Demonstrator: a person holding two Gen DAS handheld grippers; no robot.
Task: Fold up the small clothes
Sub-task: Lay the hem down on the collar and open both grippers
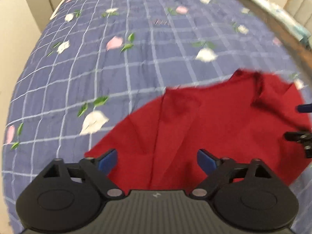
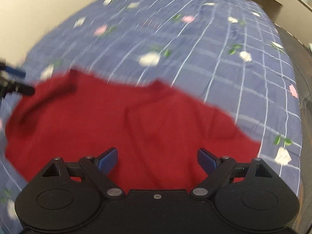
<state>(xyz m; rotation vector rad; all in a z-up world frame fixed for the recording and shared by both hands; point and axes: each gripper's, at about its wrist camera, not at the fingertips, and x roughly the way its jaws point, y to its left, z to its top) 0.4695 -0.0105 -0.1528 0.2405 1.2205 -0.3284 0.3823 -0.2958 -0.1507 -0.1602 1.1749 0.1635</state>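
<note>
A red garment (image 1: 204,122) lies spread and wrinkled on a blue checked bedspread with flowers (image 1: 117,68). My left gripper (image 1: 157,160) hangs above the garment's near left part, jaws wide apart, nothing between the blue pads. My right gripper (image 2: 157,160) hovers over the same red garment (image 2: 126,124), also wide open and empty. Each gripper shows at the edge of the other's view: the right gripper (image 1: 301,122) at the far right, the left gripper (image 2: 11,81) at the far left. Both pictures are blurred.
The bedspread (image 2: 214,58) covers a bed that runs far back. Beige walls (image 1: 17,25) rise on the left. A dark wooden edge with a pale rolled item (image 1: 278,13) lies at the upper right.
</note>
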